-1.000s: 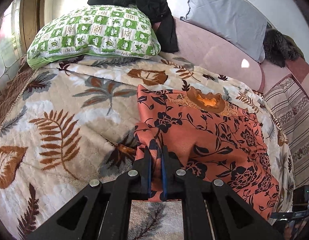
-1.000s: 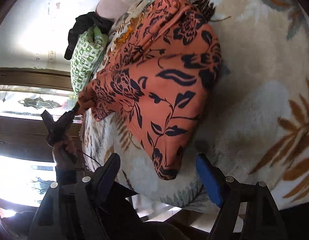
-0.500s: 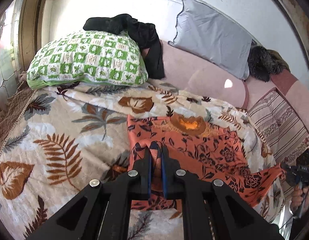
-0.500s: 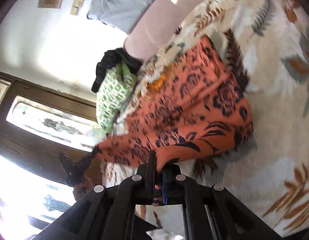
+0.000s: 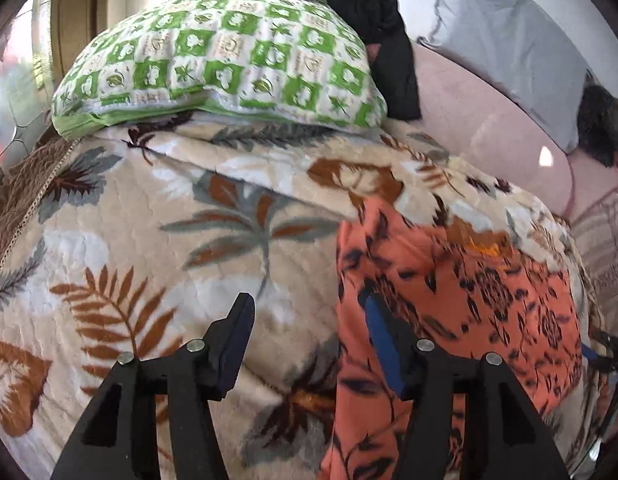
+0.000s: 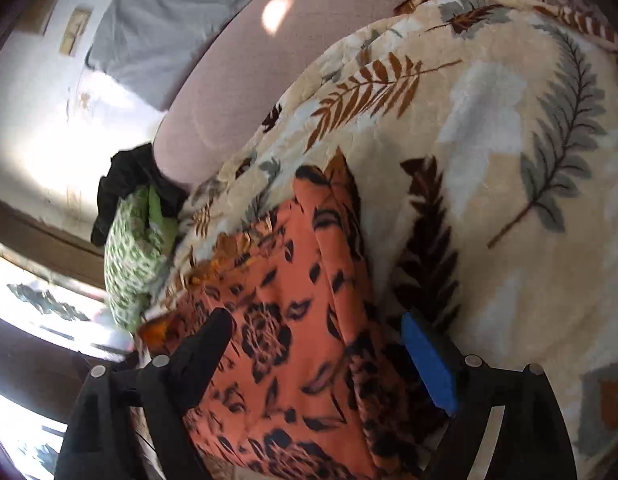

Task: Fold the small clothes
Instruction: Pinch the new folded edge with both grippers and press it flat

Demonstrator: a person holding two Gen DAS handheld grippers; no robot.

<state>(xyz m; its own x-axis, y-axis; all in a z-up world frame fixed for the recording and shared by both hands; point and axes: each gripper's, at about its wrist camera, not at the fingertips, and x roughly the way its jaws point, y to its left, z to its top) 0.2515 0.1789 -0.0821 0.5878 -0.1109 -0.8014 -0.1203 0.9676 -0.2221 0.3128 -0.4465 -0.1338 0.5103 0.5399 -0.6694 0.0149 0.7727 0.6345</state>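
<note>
With both sets of jaws spread wide, I'm holding nothing right now: the left gripper (image 5: 305, 340) and right gripper (image 6: 321, 344) are both empty. The orange floral garment (image 5: 449, 312) lies on the leaf-print blanket (image 5: 157, 240), lower right of the left wrist frame and lower centre of the right wrist frame (image 6: 293, 340).

My read on why: it lies in layers, so I judge a fold has been laid and the fingers are spread so as not to drag it. In the left view one finger hangs over bare blanket and the blue-padded one over the garment's left edge, straddling that edge, likely for the next pinch. The right gripper straddles the near part of the cloth.

Hard to make out:
- Garment print is motion-blurred in both views, so I can't count layers.
- Its near edge is cut off by the frame bottom and hidden behind the gripper bodies.
- Can't tell whether the pads touch the cloth or hover.
- Garment type is unclear.
- Green checked pillow (image 5: 229, 60) upper centre, with a black cloth (image 5: 369, 12) behind it, its shape unreadable.
</note>
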